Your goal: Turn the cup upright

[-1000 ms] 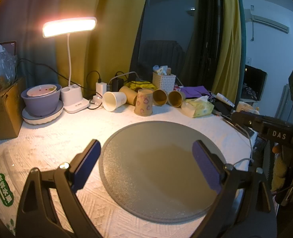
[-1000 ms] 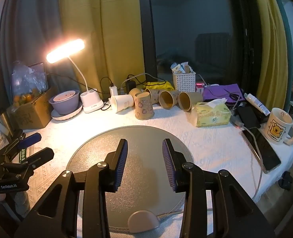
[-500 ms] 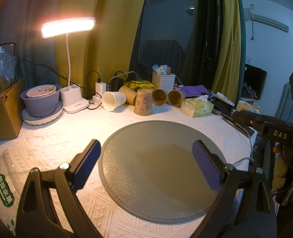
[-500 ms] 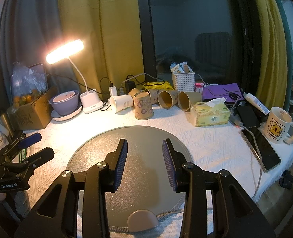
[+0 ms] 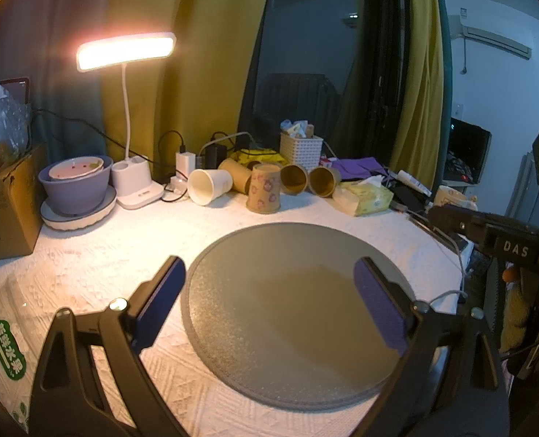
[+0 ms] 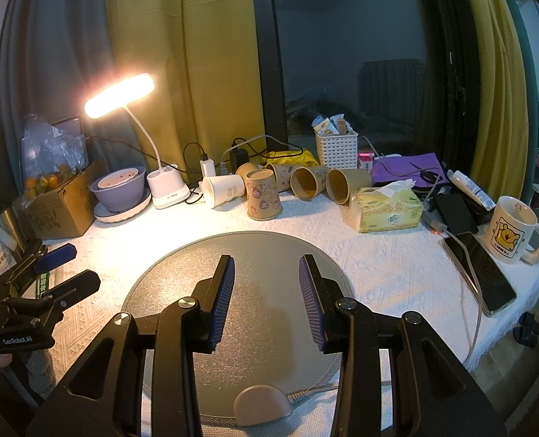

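A patterned paper cup [image 5: 264, 189] stands upside down at the back of the table; it also shows in the right wrist view [image 6: 263, 194]. A white cup [image 5: 209, 186] and brown cups [image 5: 294, 179] lie on their sides around it. My left gripper [image 5: 269, 276] is wide open and empty above the round grey mat [image 5: 291, 298]. My right gripper [image 6: 266, 267] is open and empty over the same mat [image 6: 262, 247]. Both grippers are well short of the cups.
A lit desk lamp [image 5: 131, 182] and a purple bowl [image 5: 74, 182] stand back left beside a cardboard box [image 5: 3, 204]. A tissue box [image 6: 386, 209], a phone [image 6: 479, 266] and a mug [image 6: 511, 229] are to the right. A white basket [image 6: 336, 151] stands behind the cups.
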Tool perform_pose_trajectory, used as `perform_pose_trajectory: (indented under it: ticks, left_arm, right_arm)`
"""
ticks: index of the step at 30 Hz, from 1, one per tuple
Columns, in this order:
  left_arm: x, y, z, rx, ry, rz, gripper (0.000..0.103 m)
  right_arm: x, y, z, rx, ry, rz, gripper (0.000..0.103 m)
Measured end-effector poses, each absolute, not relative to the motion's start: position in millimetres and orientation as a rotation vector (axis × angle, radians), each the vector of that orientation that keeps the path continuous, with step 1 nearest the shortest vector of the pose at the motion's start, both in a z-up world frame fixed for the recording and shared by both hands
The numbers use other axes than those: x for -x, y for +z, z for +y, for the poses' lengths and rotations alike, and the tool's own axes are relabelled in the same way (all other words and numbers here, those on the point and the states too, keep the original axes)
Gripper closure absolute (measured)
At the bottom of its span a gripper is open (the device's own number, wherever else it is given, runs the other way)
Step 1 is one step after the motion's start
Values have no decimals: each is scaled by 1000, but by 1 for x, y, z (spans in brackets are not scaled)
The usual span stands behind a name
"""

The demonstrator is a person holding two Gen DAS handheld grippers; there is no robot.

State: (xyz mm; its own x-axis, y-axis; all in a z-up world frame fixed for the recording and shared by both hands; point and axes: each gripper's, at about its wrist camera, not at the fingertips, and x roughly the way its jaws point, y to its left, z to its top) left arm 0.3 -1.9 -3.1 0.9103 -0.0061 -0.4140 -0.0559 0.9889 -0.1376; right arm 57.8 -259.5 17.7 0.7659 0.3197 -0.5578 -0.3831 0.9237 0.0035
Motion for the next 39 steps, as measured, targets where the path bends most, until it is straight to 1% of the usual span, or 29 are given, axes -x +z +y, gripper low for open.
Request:
perform_pose_trajectory:
  ticks: [34, 36, 37, 38, 39]
  left_arm:
    - [-1, 1, -8, 141, 18, 425, 8]
    - [-4, 1, -8, 139, 18, 430, 8]
    - [-7, 0, -8, 138, 18, 436, 8]
    - [-11, -2, -9, 135, 16, 449, 8]
    - [-12, -5, -8, 133, 12, 456, 8]
  right_arm:
    - [-58, 17, -256, 125, 387, 582, 63]
    - [-58, 15, -250, 133, 393, 584, 60]
    - [-58, 15, -248, 136, 397, 583, 54]
    - [-63, 17, -249, 141, 402, 584, 51]
    - [-65, 17, -248, 146, 403, 586, 51]
